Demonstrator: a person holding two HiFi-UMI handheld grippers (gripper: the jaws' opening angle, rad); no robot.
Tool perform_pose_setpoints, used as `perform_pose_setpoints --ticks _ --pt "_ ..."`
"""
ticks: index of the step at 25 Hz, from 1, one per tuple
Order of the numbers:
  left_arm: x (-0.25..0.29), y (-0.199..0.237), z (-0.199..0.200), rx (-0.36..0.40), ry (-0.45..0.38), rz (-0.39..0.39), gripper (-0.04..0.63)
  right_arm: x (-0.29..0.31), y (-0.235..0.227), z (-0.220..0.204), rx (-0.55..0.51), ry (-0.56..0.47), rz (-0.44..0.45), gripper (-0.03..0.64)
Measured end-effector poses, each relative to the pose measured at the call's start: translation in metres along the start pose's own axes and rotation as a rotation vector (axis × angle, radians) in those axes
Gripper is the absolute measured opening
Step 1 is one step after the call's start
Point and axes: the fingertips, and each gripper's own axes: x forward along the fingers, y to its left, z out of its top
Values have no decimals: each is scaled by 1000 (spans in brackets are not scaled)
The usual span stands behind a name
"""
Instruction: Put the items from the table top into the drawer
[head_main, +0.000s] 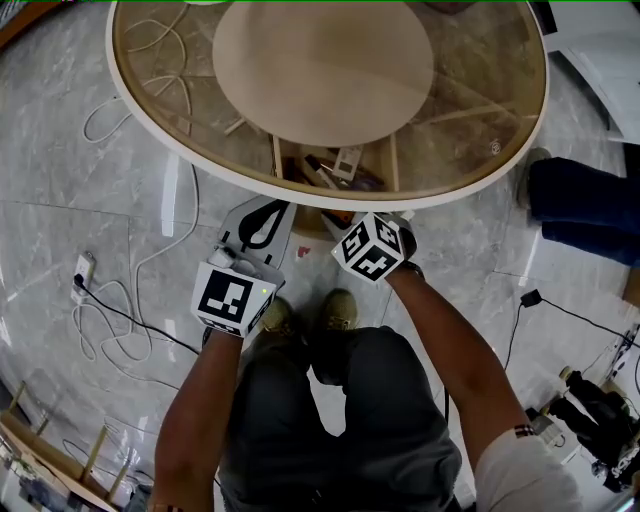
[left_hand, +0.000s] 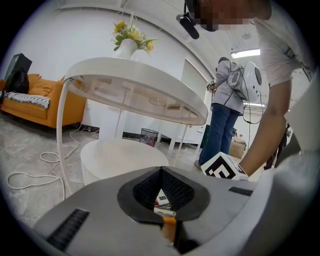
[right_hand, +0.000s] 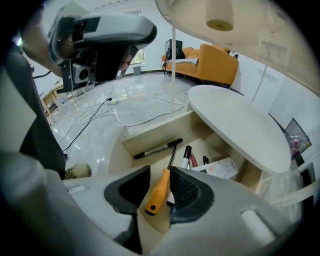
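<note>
An open wooden drawer (right_hand: 150, 134) juts out under the round glass table (head_main: 200, 165). Inside lie a black marker (right_hand: 157, 148), more pens (right_hand: 186, 156) and a printed card (right_hand: 222, 167). My right gripper (right_hand: 160, 172) points steeply down over the drawer. An orange-handled screwdriver (right_hand: 159, 192) stands between its jaws, leaning on the right pad with a gap to the left pad. In the head view the right gripper (head_main: 372, 247) sits at the drawer's front. My left gripper (head_main: 272, 215) is beside it on the left. Its fingertips (left_hand: 161, 172) meet, and I see nothing gripped.
A round lower shelf (left_hand: 122, 157) sits under the table top. Cables and a power strip (head_main: 82, 272) lie on the floor at the left. A person in blue trousers (head_main: 585, 210) stands at the right. My own shoes (head_main: 335, 310) are just below the grippers.
</note>
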Motion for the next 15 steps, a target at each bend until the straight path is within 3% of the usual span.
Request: perform_pose_setpoints --ticks 8,15 --pt "-23 -20 21 -14 43 3 0 -65 7 42 76 -158 -57 15" --pt "-59 -51 83 3 41 2 0 -169 32 98 159 -327 -66 2"
